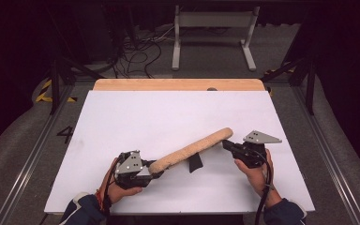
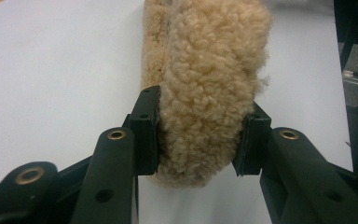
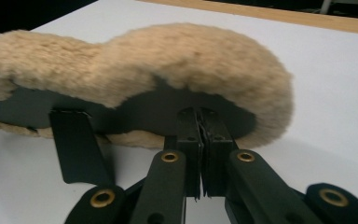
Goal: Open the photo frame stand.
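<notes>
At the left of the high view, the left gripper (image 1: 155,172) has its jaws partly closed around the near end of a long tan sheepskin pad (image 1: 192,149), and the left gripper view shows why this hold works: the two black pads press into the woolly pile from both sides, so the fleece (image 2: 207,93) bulges between them and the end cannot slip out. That grip seems meant as an anchor, keeping one end fixed low over the white desk (image 1: 136,117) while the other hand works. From there the pad runs up and to the right across the middle of the desk, and its far end looks raised off the surface. A black strap (image 1: 195,161) hangs from its underside about midway, and in the right gripper view this strap (image 3: 77,147) droops down to the desk. At the right, the right gripper (image 1: 225,144) meets the pad's far end with its jaws drawn together, almost touching; in the right gripper view they appear to nip the thin dark backing (image 3: 168,112) on the pad's underside rather than the fleece, though the view is too soft there to be sure of the material caught. Holding both ends this way keeps the pad stretched and turned so its underside can be handled.
</notes>
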